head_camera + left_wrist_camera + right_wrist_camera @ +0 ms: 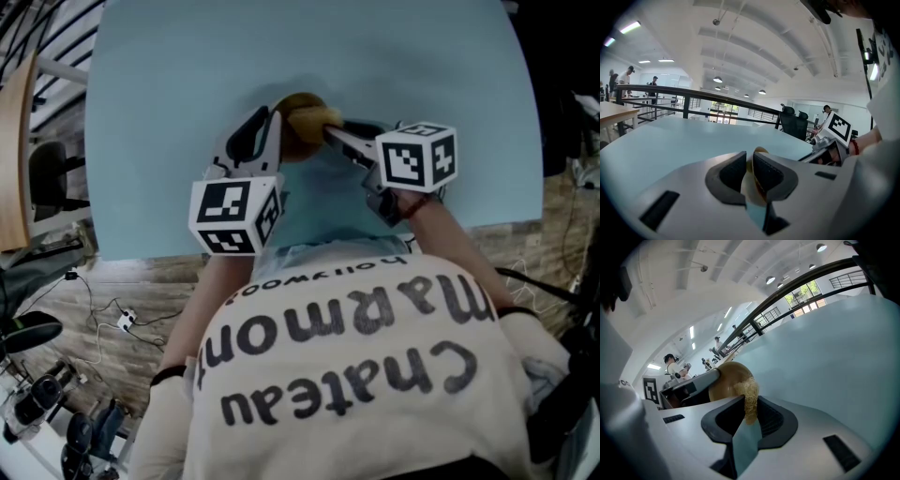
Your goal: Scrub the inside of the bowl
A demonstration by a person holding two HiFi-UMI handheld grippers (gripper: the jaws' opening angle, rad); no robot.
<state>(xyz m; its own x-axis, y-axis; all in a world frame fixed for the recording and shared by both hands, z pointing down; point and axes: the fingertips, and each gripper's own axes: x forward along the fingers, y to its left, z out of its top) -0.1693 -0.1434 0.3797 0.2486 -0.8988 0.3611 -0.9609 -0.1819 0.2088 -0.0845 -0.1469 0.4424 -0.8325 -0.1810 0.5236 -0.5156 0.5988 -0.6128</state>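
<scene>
**Both grippers engaged on the bowl over the table**

Head view: The left gripper [275,133] and the right gripper [335,132] meet from either side over a pale blue table [187,84]. A tan, round, smooth bowl [305,116] sits between their tips, touching both. This view does not show whether the bowl rests on the table.

Left gripper view: The left gripper [749,171] is clamped on the bowl [758,152]. The thin rim stands edge-on between the two ridged pads, and both pads press against it. The right gripper [826,151] lies just beyond, to the right, its tip hidden behind the near jaw.

Right gripper view: The right gripper [749,412] is closed on a straw-coloured fibrous scrubber [750,398], pinched between the pads with its frayed top standing above them. The bowl [725,378] is directly ahead of the jaws and tilted, showing its rounded outer side. The scrubber's upper tuft meets the bowl's edge. The left gripper [689,385] holds the bowl from the far left side.
</scene>
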